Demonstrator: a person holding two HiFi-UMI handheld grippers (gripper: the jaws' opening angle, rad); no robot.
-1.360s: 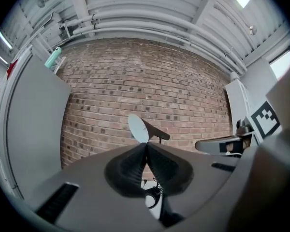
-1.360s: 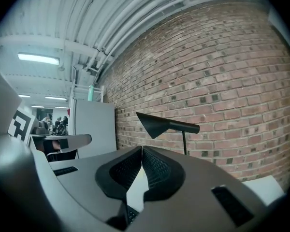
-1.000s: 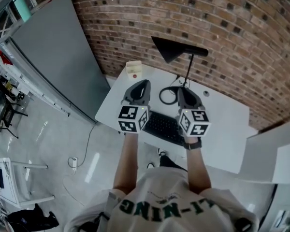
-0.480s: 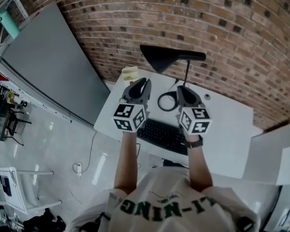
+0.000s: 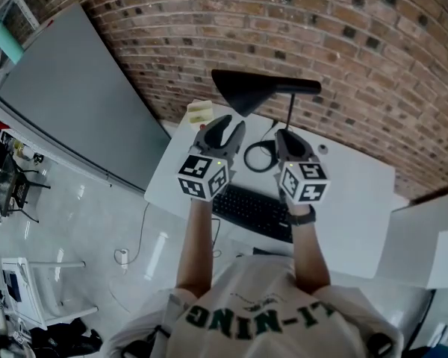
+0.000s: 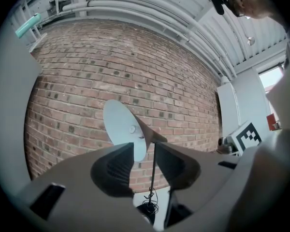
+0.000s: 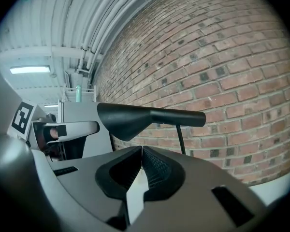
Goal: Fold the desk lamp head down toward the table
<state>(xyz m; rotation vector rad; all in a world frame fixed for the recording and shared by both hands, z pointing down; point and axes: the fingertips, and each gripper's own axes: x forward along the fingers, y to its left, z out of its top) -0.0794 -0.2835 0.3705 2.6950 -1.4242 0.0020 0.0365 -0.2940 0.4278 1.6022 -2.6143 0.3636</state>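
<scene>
One lamp head (image 5: pixel 248 93) (black) | left gripper (image 6: pixel 144 152) jaws opening, empty | right gripper (image 7: pixel 141 152) closed

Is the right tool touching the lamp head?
Apart. The right gripper view shows the right tool shut and empty, with brick wall visible between its jaws and the lamp head above.

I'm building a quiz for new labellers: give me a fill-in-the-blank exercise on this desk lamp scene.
The wall behind the desk lamp is built of ____.
The keyboard on the white table is coloured ____.
The right gripper has its fingers ____, holding nothing.
Missing words: brick; black; closed.
</scene>
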